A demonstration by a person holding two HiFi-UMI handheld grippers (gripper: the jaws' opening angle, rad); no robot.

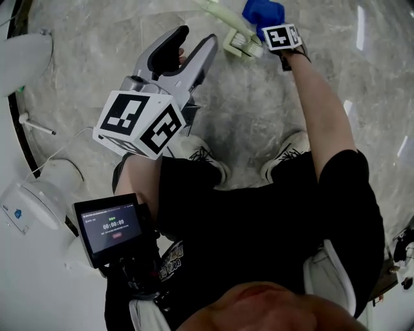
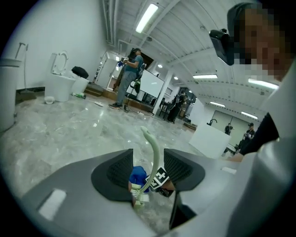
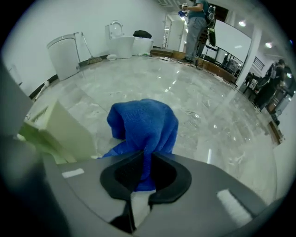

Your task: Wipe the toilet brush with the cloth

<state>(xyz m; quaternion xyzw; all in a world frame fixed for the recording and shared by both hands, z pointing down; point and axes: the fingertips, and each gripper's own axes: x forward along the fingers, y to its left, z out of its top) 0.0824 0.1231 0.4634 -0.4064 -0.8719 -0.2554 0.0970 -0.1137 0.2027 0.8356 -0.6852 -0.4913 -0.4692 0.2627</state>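
Note:
The pale green toilet brush [image 1: 240, 40] stands on the marble floor, its curved handle [image 2: 152, 155] rising from the bristle head [image 2: 138, 198]. A blue cloth [image 3: 145, 122] hangs bunched right beside it, and my right gripper [image 3: 142, 159] is shut on a fold of that cloth. In the head view the cloth [image 1: 262, 11] shows just above the right gripper's marker cube [image 1: 283, 37]. My left gripper [image 1: 187, 57] is held nearer to me, pointing at the brush, open with nothing between its jaws. The brush body [image 3: 59, 134] fills the left of the right gripper view.
A white toilet [image 1: 35, 197] stands close at my left, another [image 1: 22, 55] further back. A small screen [image 1: 110, 226] sits at my left hip. My shoes [image 1: 202, 155] are just short of the brush. More toilets [image 3: 64, 55] line the far wall, and a person [image 2: 127, 78] stands far off.

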